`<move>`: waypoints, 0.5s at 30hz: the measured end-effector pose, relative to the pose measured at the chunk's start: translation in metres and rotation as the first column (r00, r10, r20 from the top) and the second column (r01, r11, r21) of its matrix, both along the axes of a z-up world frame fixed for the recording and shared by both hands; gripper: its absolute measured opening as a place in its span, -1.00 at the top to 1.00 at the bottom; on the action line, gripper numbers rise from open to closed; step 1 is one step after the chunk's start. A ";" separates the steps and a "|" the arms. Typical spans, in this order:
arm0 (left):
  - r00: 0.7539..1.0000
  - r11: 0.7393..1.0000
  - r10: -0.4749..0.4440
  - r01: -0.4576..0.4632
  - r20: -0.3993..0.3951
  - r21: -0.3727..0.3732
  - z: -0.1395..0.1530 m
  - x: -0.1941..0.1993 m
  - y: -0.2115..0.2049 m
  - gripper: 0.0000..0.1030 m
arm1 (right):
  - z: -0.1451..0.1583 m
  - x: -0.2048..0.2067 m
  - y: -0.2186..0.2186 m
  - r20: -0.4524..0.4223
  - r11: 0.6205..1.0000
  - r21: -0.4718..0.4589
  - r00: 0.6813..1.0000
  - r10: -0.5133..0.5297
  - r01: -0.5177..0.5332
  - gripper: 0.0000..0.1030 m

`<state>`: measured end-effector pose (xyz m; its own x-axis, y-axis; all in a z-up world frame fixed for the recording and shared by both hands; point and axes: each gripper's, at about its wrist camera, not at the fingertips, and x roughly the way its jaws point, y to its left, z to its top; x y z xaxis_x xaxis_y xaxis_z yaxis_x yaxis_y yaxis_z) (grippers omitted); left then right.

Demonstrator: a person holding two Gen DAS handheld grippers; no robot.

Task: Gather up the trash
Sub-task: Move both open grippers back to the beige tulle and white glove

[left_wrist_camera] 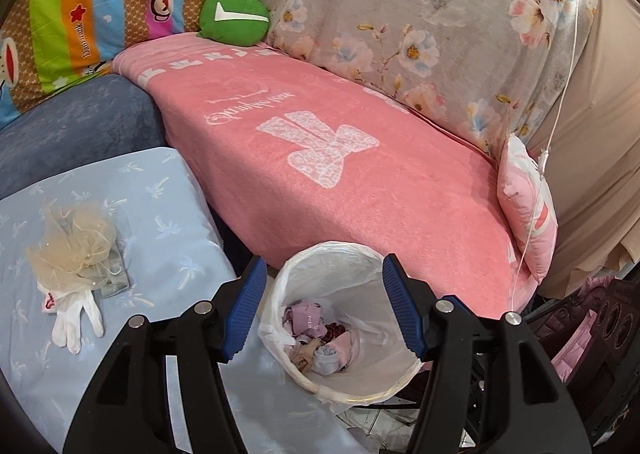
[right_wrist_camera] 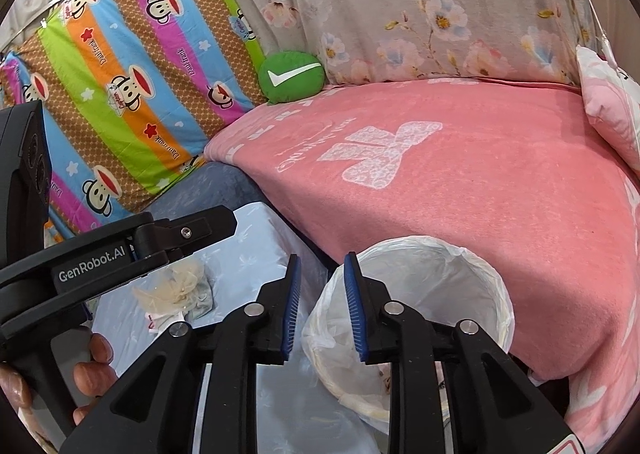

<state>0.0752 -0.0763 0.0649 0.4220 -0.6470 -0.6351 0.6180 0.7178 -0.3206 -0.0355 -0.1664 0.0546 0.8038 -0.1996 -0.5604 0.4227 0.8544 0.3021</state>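
A trash bin with a white plastic liner stands by the pink bed edge; crumpled paper and cloth scraps lie inside it. My left gripper is open and empty, held above the bin mouth. On the light blue cloth to the left lie a beige tulle bundle and a white glove. In the right wrist view my right gripper is open and empty, just left of the bin. The tulle bundle shows partly behind the left gripper's body.
A pink blanket covers the bed behind the bin. A green round cushion and a striped cartoon quilt sit at the back left, a floral cover behind, a pink pillow at the right.
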 end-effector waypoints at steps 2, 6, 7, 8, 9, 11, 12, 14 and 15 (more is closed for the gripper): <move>1.000 1.000 0.019 -0.019 0.002 0.006 -0.002 0.003 0.006 -0.13 | -0.001 0.004 0.004 -0.003 1.000 0.000 1.000 0.010 -0.010 0.46; 0.998 0.998 0.063 -0.063 -0.012 0.012 -0.008 0.012 0.021 -0.23 | -0.004 0.013 0.015 -0.015 0.999 -0.004 0.999 0.033 -0.033 0.36; 0.997 0.997 0.073 -0.073 -0.015 0.013 -0.009 0.014 0.025 -0.24 | -0.005 0.015 0.018 -0.018 0.999 -0.005 0.999 0.038 -0.038 0.34; 0.996 0.996 0.087 -0.086 -0.019 0.015 -0.011 0.017 0.030 -0.25 | -0.006 0.018 0.021 -0.021 0.999 -0.006 0.999 0.044 -0.044 0.31; 0.995 0.995 0.096 -0.095 -0.023 0.017 -0.013 0.019 0.035 -0.26 | -0.007 0.020 0.024 -0.024 0.999 -0.005 0.998 0.051 -0.051 0.29; 0.992 0.993 0.118 -0.117 -0.033 0.019 -0.017 0.024 0.045 -0.33 | -0.009 0.026 0.030 -0.031 0.998 -0.006 0.997 0.065 -0.065 0.26; 0.990 0.991 0.133 -0.133 -0.037 0.021 -0.019 0.026 0.050 -0.37 | -0.010 0.029 0.033 -0.035 0.997 -0.007 0.997 0.072 -0.073 0.25; 0.985 0.986 0.168 -0.167 -0.039 0.023 -0.022 0.031 0.061 -0.45 | -0.012 0.036 0.040 -0.042 0.996 -0.007 0.995 0.088 -0.088 0.23; 0.983 0.984 0.180 -0.179 -0.040 0.027 -0.024 0.034 0.066 -0.46 | -0.013 0.039 0.043 -0.046 0.995 -0.006 0.994 0.096 -0.097 0.21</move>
<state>0.1090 -0.0101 0.0412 0.5025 -0.5482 -0.6686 0.4651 0.8233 -0.3254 0.0037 -0.1229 0.0417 0.7932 -0.1272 -0.5955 0.3513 0.8944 0.2769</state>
